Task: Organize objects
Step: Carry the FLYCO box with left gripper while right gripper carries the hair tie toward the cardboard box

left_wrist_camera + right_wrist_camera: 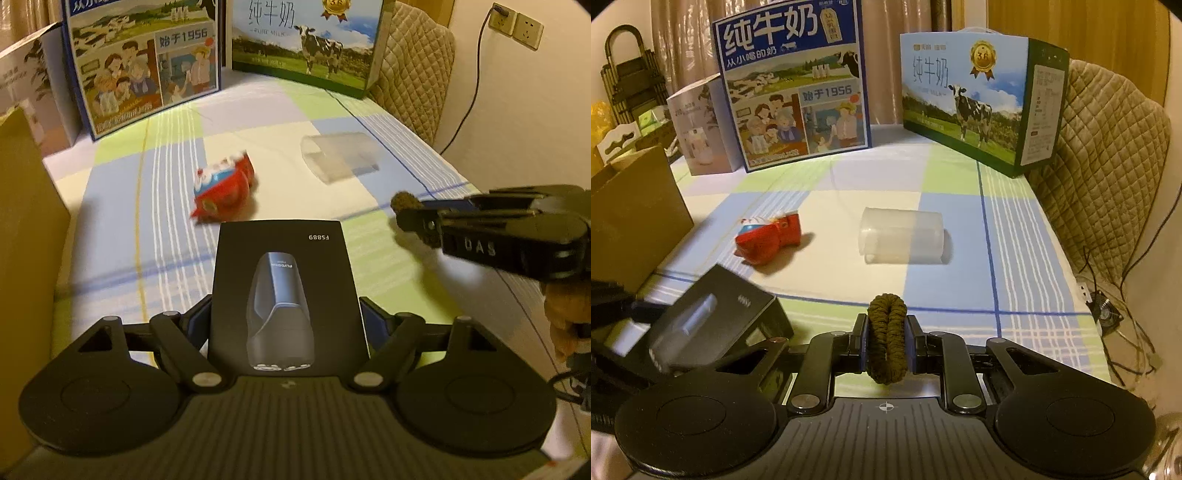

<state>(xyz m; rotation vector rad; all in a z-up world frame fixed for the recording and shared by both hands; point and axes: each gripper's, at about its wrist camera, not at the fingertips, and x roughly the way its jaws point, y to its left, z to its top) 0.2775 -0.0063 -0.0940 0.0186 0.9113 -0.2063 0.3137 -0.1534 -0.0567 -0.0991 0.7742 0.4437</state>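
My left gripper (286, 317) is clamped on 1 black shaver box (284, 291), its 2 fingers pressed to the box's long sides; the box is printed with a shaver and the code FS889, and it sits raised above the checked cloth (155, 206). From the right wrist view the same box (713, 317) shows at lower left, tilted, with my left gripper's fingers blurred beside it.

My right gripper (886, 343) is closed narrow on 1 dark brown hair tie (886, 343), squeezed flat into an upright loop between the 2 blue-faced pads. In the left wrist view that gripper (410, 214) comes in from the right edge with the brown tie (404, 201) bulging at its tip, just above the cloth and to the right of the box.

On the cloth lie 2 loose things: 1 red toy figure (768, 240) with a white and blue top, on its side left of centre, and 1 translucent plastic cup (901, 236) on its side, its mouth facing left, apart from the toy.

Standing along the far edge are 3 cartons: 1 blue milk carton (792, 85) with cartoon people, 1 green-and-sky milk carton (964, 99) with a cow, and 1 pale box (698, 129) left of the blue one. 1 brown cardboard box (635, 214) stands at the left edge.
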